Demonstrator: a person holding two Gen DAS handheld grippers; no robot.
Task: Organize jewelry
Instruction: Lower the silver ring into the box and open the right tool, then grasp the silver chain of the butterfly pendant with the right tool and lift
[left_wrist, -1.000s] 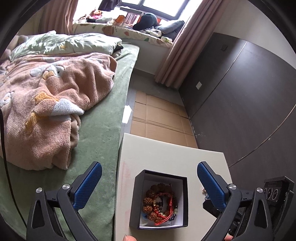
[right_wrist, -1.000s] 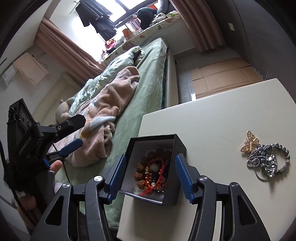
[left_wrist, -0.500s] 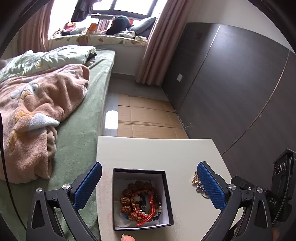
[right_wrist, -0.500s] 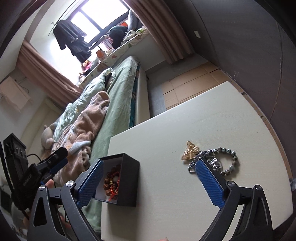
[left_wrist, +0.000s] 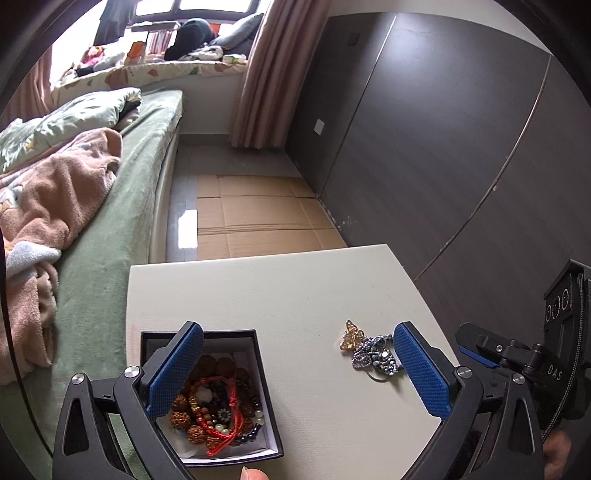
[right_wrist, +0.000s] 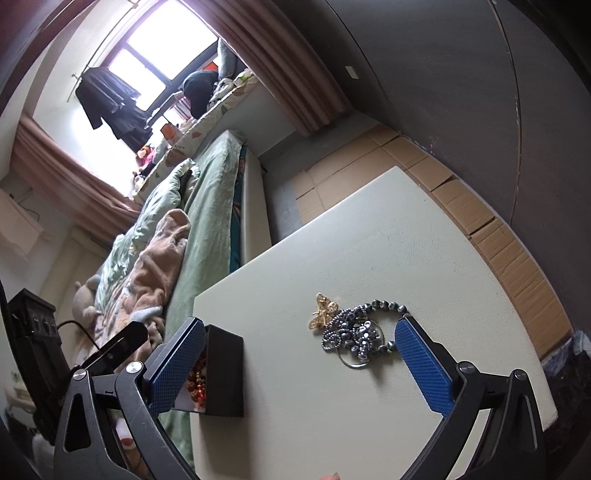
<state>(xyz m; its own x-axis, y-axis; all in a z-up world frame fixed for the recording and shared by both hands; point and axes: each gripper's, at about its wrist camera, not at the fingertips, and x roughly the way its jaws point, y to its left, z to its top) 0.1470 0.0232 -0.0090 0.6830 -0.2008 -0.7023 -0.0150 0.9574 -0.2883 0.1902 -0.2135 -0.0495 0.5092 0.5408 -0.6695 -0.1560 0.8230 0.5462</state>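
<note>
Right wrist view: right gripper (right_wrist: 299, 362) gapes wide, empty, framing the dark beaded bracelet (right_wrist: 360, 334) at one o'clock, likely the next pick; left gripper (left_wrist: 299, 369) likewise wide, empty, over the black jewelry box (left_wrist: 264, 384).

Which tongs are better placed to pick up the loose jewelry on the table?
Right, probably. The right tongs are open with the loose jewelry just ahead between their tips. The left tongs, also open, sit partly over the black box.

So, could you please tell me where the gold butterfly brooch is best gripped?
Pinch the gold butterfly brooch across its wings from above. It lies flat on the white table, its free side facing the black box; the other side touches the dark beaded pile.
</note>
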